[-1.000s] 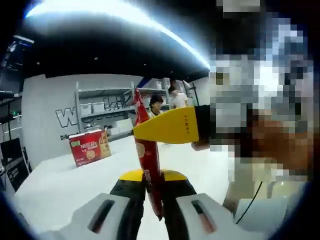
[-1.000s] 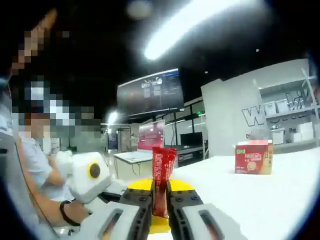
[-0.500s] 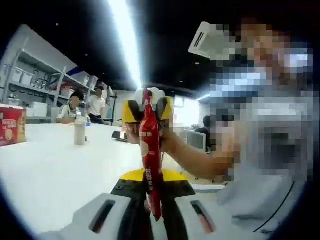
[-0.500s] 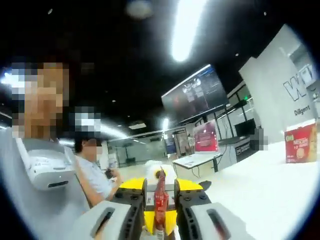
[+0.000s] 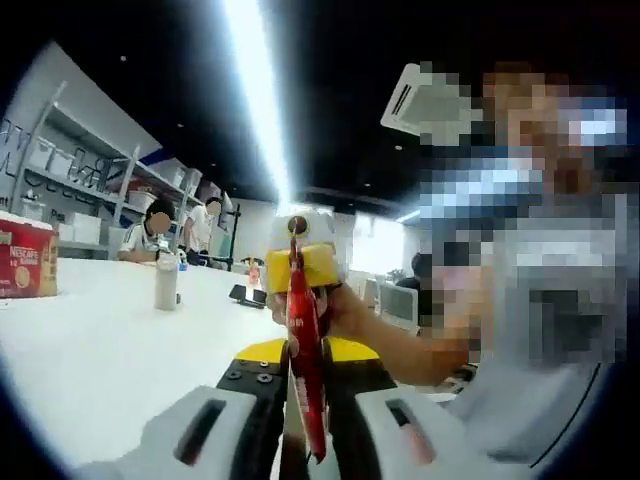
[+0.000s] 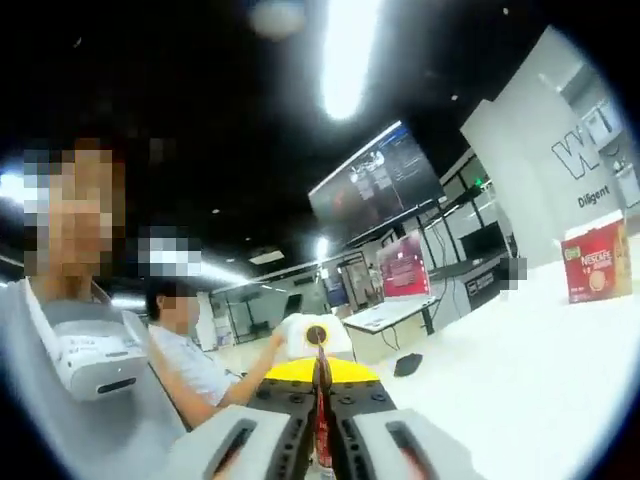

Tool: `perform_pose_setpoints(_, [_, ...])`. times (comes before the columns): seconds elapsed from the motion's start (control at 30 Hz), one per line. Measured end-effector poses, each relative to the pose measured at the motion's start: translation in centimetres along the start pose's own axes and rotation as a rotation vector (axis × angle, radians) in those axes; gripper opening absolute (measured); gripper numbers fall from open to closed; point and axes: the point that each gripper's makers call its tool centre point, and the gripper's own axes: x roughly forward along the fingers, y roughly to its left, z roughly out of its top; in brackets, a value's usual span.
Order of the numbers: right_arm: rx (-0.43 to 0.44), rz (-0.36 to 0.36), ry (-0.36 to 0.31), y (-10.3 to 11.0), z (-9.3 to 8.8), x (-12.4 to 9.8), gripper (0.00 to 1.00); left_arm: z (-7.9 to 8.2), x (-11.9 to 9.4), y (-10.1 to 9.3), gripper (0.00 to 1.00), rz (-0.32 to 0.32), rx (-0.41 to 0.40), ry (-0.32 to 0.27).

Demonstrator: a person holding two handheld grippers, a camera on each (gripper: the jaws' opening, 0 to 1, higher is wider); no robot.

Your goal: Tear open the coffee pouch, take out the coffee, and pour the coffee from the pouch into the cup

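A red coffee stick pouch (image 5: 304, 345) stands upright between the jaws of my left gripper (image 5: 305, 385), which is shut on its lower part. My right gripper (image 5: 298, 268), yellow-jawed and held by a hand (image 5: 345, 312), faces the left one and is clamped on the pouch's top end. In the right gripper view the pouch (image 6: 321, 412) shows edge-on as a thin red strip, with my right gripper (image 6: 321, 400) shut on it. The pouch is held in the air above the white table (image 5: 100, 350).
A red Nescafe box (image 5: 25, 262) (image 6: 597, 262) stands on the table's far side, and a small bottle (image 5: 167, 281) stands nearer. People sit at the table's far end (image 5: 155, 232). A dark object (image 6: 407, 364) lies on the table.
Both hands have swung round, so the backgrounds shifted. The right gripper, gripping the pouch top from the side a second ago, now faces the left gripper head-on. Both stay shut on the pouch.
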Motion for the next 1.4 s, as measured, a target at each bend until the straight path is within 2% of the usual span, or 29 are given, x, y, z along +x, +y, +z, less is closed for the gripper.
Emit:
perform_pose_setpoints(0.13, [-0.058, -0.014, 0.019, -0.1, 0.0, 0.3, 0.05, -0.2, -0.2, 0.3, 0.11, -0.003, -0.010, 0.021])
perform_pose_setpoints(0.2, [-0.076, -0.023, 0.025, -0.3, 0.1, 0.2, 0.11, -0.4, -0.3, 0.1, 0.11, -0.012, -0.013, 0.035])
perform_pose_setpoints(0.27, [-0.064, -0.013, 0.035, -0.3, 0.0, 0.1, 0.04, -0.7, -0.4, 0.2, 0.11, -0.006, -0.014, 0.049])
perform_pose_setpoints(0.33, [-0.056, -0.014, 0.033, -0.3, 0.1, 0.2, 0.03, -0.6, -0.3, 0.2, 0.11, -0.010, -0.014, 0.047])
perform_pose_setpoints(0.43, [-0.045, -0.018, 0.024, -0.4, 0.4, 0.3, 0.03, 0.3, -0.2, 0.6, 0.14, 0.019, 0.004, 0.004])
perform_pose_setpoints(0.53, [-0.045, -0.016, 0.052, -0.5, -0.1, 0.4, 0.02, 1.2, -0.4, 0.7, 0.14, 0.012, -0.044, -0.030])
perform_pose_setpoints(0.6, [-0.047, -0.014, 0.062, -0.5, -0.3, 0.5, 0.02, 1.2, -0.3, 0.8, 0.12, 0.013, -0.055, -0.024])
perform_pose_setpoints(0.7, [-0.077, -0.028, 0.081, -0.8, -0.8, 0.3, 0.04, 0.5, -0.3, 1.0, 0.08, 0.035, -0.027, 0.003])
perform_pose_setpoints(0.9, [-0.090, -0.018, 0.054, -0.6, -0.8, -0.3, 0.06, 0.4, -0.3, 0.9, 0.08, 0.029, -0.065, 0.006])
perform_pose_setpoints(1.17, [-0.076, -0.006, 0.007, -0.2, -0.3, -0.3, 0.06, 0.5, -0.4, 0.7, 0.08, 0.022, -0.067, -0.001])
perform_pose_setpoints(1.4, [-0.040, 0.006, 0.002, 0.1, -0.7, -0.3, 0.02, 0.1, -0.4, 0.3, 0.10, 0.014, -0.057, -0.004])
